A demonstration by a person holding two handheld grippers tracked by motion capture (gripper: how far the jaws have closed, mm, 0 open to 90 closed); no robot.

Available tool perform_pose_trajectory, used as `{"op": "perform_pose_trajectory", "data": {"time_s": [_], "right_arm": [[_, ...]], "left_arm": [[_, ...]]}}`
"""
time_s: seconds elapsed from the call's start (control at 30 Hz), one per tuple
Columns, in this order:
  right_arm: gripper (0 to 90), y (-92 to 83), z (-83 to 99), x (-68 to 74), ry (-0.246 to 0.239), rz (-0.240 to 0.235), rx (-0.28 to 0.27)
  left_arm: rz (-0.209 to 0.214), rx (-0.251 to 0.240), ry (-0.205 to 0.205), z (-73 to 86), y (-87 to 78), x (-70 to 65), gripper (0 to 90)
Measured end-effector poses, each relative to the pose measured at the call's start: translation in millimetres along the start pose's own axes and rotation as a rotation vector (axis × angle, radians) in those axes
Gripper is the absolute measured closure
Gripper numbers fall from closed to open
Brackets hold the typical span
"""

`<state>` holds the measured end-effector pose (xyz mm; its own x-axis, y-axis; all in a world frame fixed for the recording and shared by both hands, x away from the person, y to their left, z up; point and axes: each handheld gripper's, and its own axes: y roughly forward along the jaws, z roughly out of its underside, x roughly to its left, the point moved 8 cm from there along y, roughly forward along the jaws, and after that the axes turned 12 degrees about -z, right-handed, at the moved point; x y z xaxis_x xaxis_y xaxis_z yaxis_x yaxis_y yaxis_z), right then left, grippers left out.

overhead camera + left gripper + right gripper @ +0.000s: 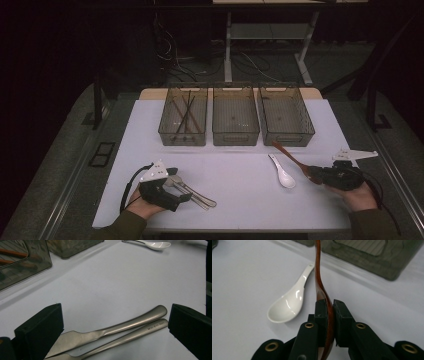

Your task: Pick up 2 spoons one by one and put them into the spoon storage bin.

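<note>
Right gripper view: right gripper [330, 315] jaws clamp the brown spoon [320, 282]; left gripper [115, 327] jaws stand apart around two metal utensils [125, 327].

Three smoked plastic bins [235, 116] in a row at 12 o'clock, the left one holding several dark chopsticks [185, 116], exact count unclear. Two metal utensils [117, 331] lie side by side at 7 o'clock. One white ceramic spoon [282, 171] and one brown wooden spoon [292, 158] at 4 o'clock; two grippers, one per hand.
</note>
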<state>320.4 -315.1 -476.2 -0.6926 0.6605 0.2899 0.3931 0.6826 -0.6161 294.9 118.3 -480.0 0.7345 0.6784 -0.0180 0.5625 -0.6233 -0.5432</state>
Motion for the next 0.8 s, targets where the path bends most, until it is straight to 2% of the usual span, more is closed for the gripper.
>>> {"op": "perform_pose_trajectory", "data": {"time_s": [0.2,0.53,0.67,0.8], "right_arm": [[81.6,4.9,-14.2,8.0,-0.027,-0.016,-0.005],[81.6,8.9,-43.3,15.9,-0.056,-0.007,-0.038],[81.6,11.7,-53.4,15.3,-0.075,0.008,-0.055],[81.6,15.1,-61.9,12.9,-0.073,0.014,-0.063]], "left_arm": [[0.005,-0.004,0.008,-0.7,0.9,1.0,0.0],[0.006,-0.002,0.015,0.0,2.2,1.3,0.0],[-0.001,-0.003,0.012,0.3,0.3,1.7,0.0],[-0.001,-0.010,0.008,-0.5,0.8,2.7,0.0]]}}
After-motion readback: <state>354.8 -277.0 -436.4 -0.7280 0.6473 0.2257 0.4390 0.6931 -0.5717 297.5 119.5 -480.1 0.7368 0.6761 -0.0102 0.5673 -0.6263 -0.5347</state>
